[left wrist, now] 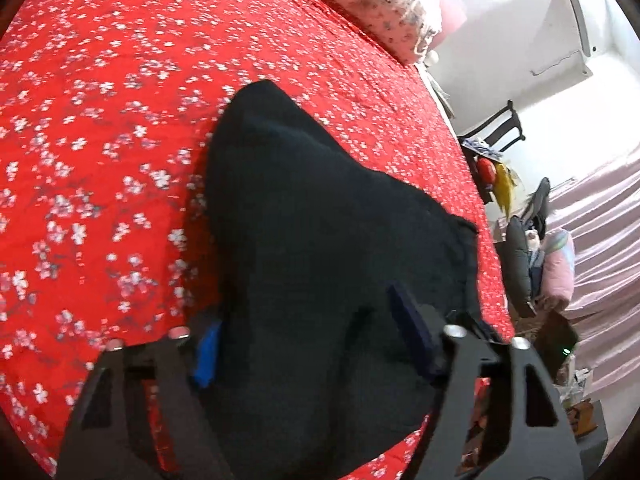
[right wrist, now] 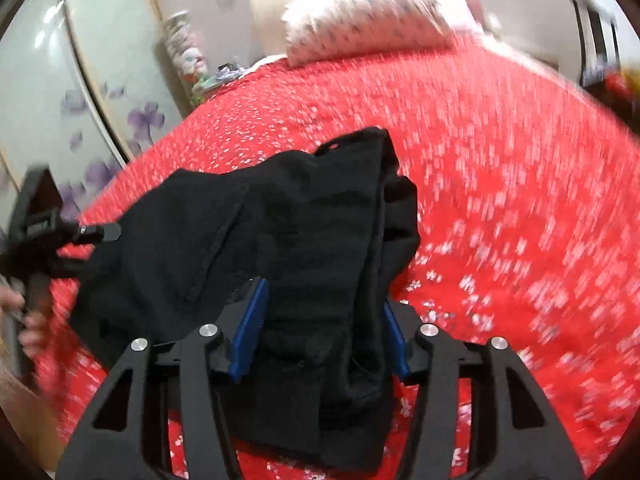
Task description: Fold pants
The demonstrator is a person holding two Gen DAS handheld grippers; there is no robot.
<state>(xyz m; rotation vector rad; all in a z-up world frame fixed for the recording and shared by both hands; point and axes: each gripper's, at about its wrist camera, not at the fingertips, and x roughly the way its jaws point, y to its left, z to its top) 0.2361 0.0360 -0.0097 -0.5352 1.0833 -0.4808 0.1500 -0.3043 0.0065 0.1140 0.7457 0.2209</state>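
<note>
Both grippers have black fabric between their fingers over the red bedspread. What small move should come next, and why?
Probably carry the black pants a little forward and lower them onto the red floral bedspread. The left gripper and right gripper each have bunched fabric between their blue pads, and the cloth sags unflattened.

Under me spreads a bed (left wrist: 120,128) dressed in a red coverlet dotted with small white blossoms. Black pants (left wrist: 320,240) lie bunched on it near the middle, and a pale flowered pillow (right wrist: 368,24) rests at its far end.
</note>
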